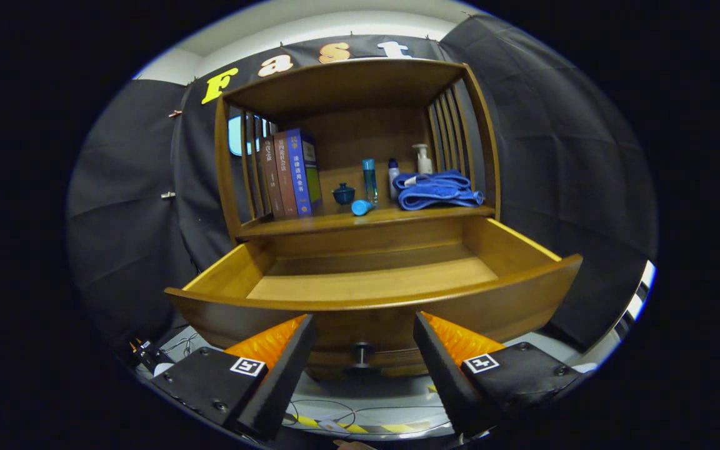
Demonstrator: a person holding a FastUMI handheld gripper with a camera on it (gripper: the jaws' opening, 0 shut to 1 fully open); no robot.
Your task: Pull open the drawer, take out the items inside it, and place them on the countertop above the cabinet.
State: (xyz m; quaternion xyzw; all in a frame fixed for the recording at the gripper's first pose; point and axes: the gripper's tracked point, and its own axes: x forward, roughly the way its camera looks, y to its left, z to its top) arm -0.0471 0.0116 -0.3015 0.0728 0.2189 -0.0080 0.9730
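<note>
The wooden cabinet's drawer (522, 294) stands pulled out toward me, and its visible floor is bare wood. Its dark round knob (361, 354) sits on the drawer front, between my fingers and a little beyond them. My gripper (363, 328) is open, with nothing between its fingers. On the countertop (335, 222) above the drawer lie a blue folded towel (438, 189), a blue tube on its side (362, 207), a small blue lidded cup (344, 194), a tall blue bottle (369, 178), a small white-and-blue bottle (393, 177) and a white pump bottle (423, 159).
Several upright books (290, 173) stand at the countertop's left end. Slatted wooden side walls and a top shelf (347, 78) enclose the countertop. Cables and yellow-black striped tape (347, 426) lie on the floor below the drawer.
</note>
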